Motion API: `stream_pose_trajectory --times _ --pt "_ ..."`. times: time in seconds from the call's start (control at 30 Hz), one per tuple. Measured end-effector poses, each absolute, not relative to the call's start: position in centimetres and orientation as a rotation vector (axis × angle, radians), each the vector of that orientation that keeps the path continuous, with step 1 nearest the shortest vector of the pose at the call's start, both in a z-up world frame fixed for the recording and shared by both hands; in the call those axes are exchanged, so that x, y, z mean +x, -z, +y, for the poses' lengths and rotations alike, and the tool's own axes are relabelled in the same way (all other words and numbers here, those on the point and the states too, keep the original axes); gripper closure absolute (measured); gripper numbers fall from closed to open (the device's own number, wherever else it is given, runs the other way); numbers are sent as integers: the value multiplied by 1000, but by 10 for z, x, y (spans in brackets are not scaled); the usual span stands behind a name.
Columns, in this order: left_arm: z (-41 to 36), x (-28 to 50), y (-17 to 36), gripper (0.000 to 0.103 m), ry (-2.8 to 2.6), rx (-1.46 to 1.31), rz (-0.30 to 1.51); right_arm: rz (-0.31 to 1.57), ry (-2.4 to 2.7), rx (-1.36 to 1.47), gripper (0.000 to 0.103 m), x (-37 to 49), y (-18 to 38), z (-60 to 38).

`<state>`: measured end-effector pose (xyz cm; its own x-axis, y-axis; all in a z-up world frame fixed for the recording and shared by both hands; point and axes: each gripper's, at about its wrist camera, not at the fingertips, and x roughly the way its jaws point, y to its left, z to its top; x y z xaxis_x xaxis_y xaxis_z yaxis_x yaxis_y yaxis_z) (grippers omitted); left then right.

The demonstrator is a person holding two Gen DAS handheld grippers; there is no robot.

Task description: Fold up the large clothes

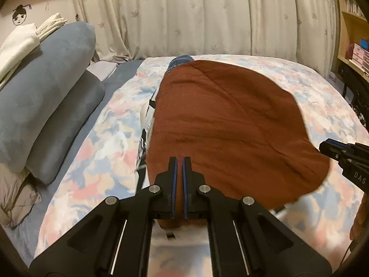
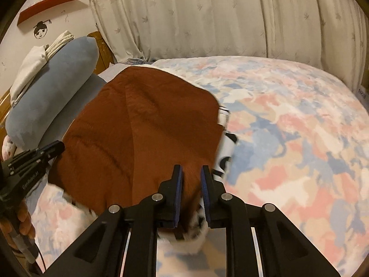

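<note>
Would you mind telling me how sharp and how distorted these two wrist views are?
Left wrist view: strong fisheye bowing of the curtain, motion blur on the brown garment edges. Right wrist view: same bowing, dark corners, floral bedspread smeared.

left gripper [image 1: 180,161]: angled down and forward, jaws nearly together, pinching the brown cloth [image 1: 226,120] at its near edge | right gripper [image 2: 191,169]: angled down and forward, jaws a little apart with a bunch of the cloth between the pads | hand [image 2: 24,217]: fingers wrapped round the left gripper's handle
</note>
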<state>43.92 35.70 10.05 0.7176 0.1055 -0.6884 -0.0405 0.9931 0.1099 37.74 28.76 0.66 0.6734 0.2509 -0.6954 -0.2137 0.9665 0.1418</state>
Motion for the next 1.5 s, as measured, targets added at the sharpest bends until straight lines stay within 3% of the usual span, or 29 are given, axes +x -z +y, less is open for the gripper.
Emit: stream_pose_trajectory --times 0.13,0.27,0.43,0.53,0.63,0.7,0.77,0.97,1.27,1.5 --pt "332 399 -117 87 -51 64 752 793 -247 56 78 346 -26 260" --pt "306 358 -130 56 -33 30 734 777 -210 30 66 302 -43 226" --pt "271 306 -142 54 4 2 719 773 -168 16 66 246 -55 177" --pt "252 280 -146 47 -4 -1 714 765 -143 5 65 215 -61 153" --pt "236 252 -147 37 -18 -26 715 765 -93 0 52 183 -60 123" --pt "228 236 -147 35 -17 -38 716 756 -47 -13 34 160 -57 105" --pt "216 209 -144 32 -6 -54 719 746 -26 -36 29 131 -56 94" --pt "179 134 -122 24 24 -61 745 769 -23 -90 26 40 -31 74" --pt "98 35 -90 24 38 -5 813 798 -79 32 20 -89 5 62" --pt "83 -6 -94 23 9 -8 797 798 -52 79 14 -159 5 68"
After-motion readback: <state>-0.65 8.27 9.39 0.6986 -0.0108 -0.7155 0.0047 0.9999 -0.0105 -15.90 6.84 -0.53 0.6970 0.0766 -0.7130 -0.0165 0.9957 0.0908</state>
